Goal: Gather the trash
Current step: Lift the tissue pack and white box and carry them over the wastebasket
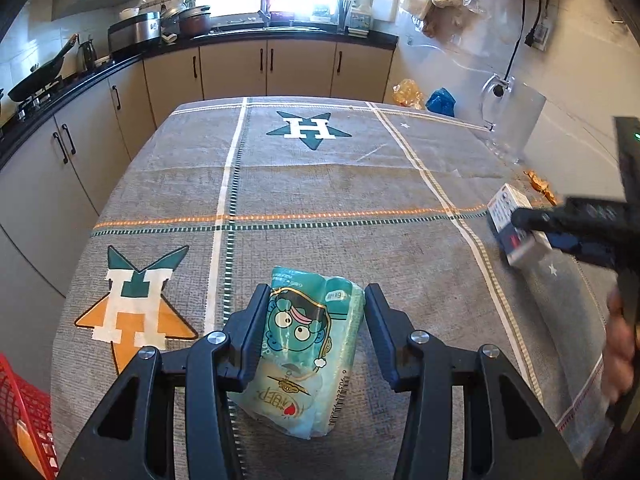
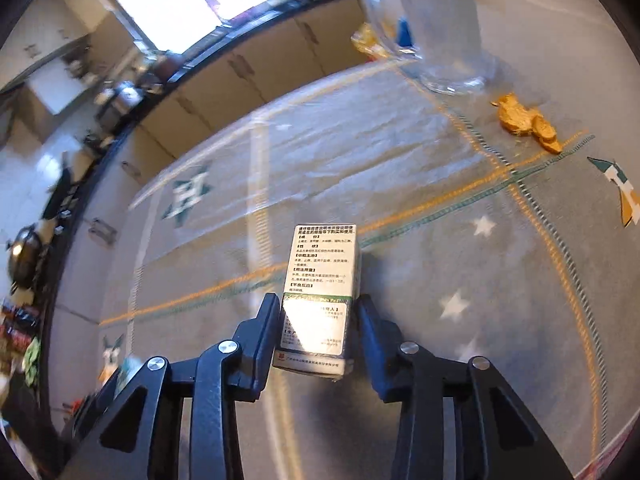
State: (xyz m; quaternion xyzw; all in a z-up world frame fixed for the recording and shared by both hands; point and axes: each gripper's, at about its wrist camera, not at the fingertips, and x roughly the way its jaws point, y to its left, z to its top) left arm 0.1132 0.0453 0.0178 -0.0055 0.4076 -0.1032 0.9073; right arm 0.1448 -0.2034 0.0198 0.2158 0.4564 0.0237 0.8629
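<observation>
Step in hand: both grippers are picking trash off the tablecloth-covered table (image 1: 320, 184); nothing has yet reached a bin.
Left gripper (image 1: 312, 316): at lower centre of the left wrist view, it pinches a teal tissue pack (image 1: 308, 344) with a cartoon face, one finger against each long side.
Right gripper (image 2: 318, 320): at lower centre of the right wrist view, its fingers sit against both sides of a white medicine box (image 2: 318, 300) with printed text, apparently gripping it; whether the box is off the cloth cannot be told.
Still lying: an orange wrapper (image 2: 528, 122) at upper right, just beside a clear glass pitcher (image 2: 448, 28).
Possible bin: a red mesh basket (image 1: 24, 412) at the lower left edge.
Next move, judged: carry both items to a container, keeping the soft pack from slipping, then come for the wrapper.
</observation>
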